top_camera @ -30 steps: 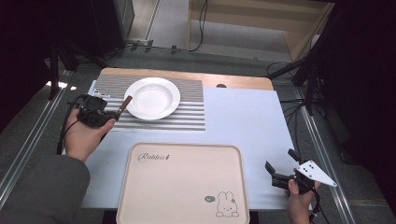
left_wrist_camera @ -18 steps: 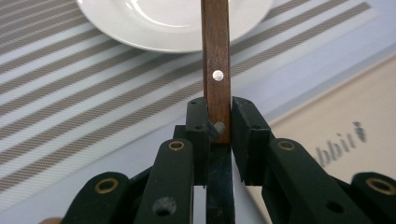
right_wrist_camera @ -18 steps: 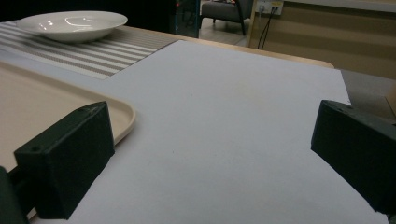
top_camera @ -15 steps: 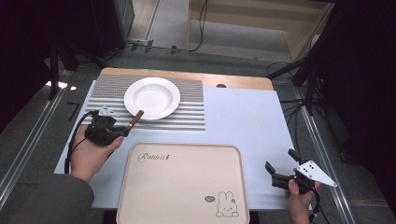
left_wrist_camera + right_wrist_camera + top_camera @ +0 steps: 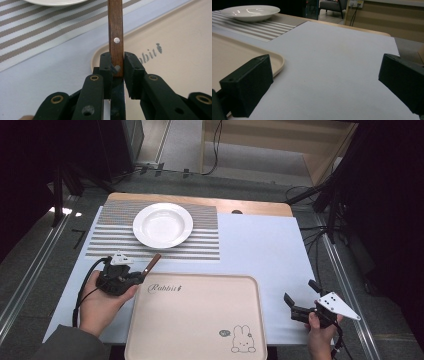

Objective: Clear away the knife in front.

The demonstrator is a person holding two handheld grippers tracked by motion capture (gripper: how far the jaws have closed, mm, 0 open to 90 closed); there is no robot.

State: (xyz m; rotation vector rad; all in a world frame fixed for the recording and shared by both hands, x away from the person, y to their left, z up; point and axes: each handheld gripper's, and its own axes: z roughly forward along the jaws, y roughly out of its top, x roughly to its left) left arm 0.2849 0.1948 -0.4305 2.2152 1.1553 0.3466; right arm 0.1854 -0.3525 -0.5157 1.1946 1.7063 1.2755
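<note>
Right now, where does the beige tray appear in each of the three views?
High view: the tray lies bottom centre, between the two hands.
Left gripper view: its corner with the lettering is at right, behind the wooden handle.
Right gripper view: its rounded corner is at left.
Shared landmark: the white plate on the striped mat.

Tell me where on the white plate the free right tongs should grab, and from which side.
Grip the white plate by its broad flat rim, probably at the near right edge, coming in low from the right tongs' side with one jaw above the rim and one below. It sits flat on the striped mat, so the shallow rim is the graspable part; those tongs are open and hold nothing.
</note>
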